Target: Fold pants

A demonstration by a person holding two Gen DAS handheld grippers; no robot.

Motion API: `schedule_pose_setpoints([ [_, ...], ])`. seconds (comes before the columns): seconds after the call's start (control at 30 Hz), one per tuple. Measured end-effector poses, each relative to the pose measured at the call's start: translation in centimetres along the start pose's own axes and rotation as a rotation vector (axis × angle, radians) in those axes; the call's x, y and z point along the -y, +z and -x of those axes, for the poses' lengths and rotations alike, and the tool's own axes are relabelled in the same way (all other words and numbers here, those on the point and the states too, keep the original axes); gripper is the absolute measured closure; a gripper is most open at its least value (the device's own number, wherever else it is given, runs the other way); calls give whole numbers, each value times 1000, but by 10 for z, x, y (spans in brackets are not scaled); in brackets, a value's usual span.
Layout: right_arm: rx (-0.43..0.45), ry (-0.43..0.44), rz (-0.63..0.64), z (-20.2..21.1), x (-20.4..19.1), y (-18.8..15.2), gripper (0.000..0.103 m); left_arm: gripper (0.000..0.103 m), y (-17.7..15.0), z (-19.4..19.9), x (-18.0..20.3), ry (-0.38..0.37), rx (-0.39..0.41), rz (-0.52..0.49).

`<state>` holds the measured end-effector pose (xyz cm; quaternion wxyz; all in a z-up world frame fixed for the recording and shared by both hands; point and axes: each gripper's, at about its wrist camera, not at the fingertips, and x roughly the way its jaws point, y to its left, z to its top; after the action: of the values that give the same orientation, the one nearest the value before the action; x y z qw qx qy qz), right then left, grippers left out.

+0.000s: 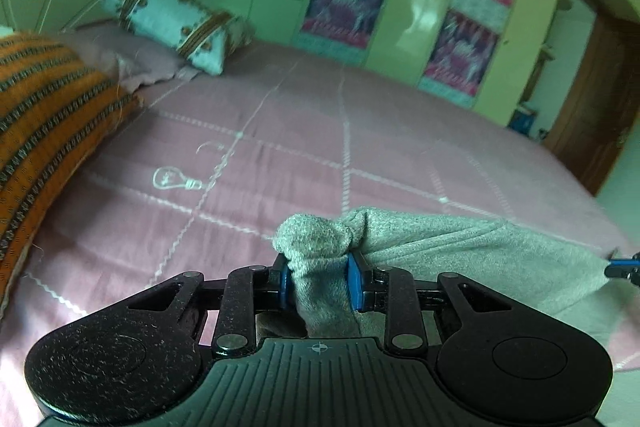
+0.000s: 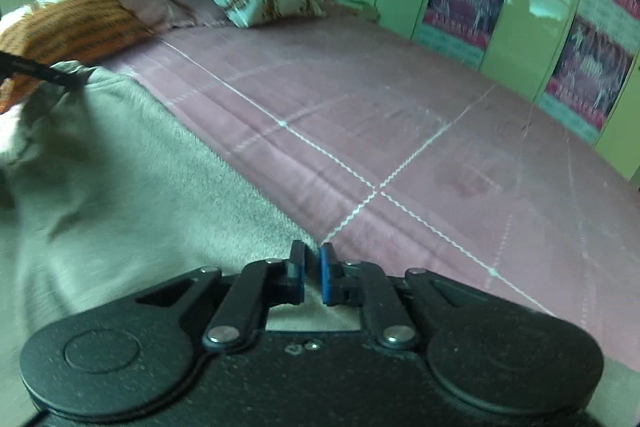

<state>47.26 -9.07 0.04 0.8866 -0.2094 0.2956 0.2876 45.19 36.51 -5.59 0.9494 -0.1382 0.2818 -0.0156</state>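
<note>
Left wrist: left gripper [image 1: 318,277] pinches bunched grey pants [image 1: 460,251]; right gripper [image 2: 313,273] clamps pants edge.

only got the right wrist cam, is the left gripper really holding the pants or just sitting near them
observer: holding. The left wrist view shows the left gripper shut on a bunched wad of the grey pants, squeezed between its blue pads.
operator: does the cloth reach my side in one piece
observer: yes, it runs as one creased sheet to the right gripper at that view's right edge.
operator: anything ahead of the left one
observer: only a light-bulb print on the pink bedsheet.
</note>
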Motion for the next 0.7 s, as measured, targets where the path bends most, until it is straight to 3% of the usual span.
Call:
schedule_pose_setpoints([
  [0.13,39,-22,38,58,-32,-19,103,74,-14,48,10,-43,54,-66],
  [0.37,25,-75,116,132,-112,-85,103,74,-79,116,6,-79,32,-106],
  [0.43,-1,-66,112,140,-134,-109,103,73,-103,128,4,-73,17,-72],
  [0.5,-26,-69,125,144,-156,-129,103,56,-121,142,-1,-44,16,-34],
  [0.57,-30,-104,118,152,-171,-144,102,55,-135,155,-10,-16,0,51],
  [0.63,-18,-95,32,163,-175,-151,99,55,-147,166,-15,41,-28,103],
  [0.7,-16,-110,-42,170,-170,-155,99,55,-156,180,-17,53,-33,154],
])
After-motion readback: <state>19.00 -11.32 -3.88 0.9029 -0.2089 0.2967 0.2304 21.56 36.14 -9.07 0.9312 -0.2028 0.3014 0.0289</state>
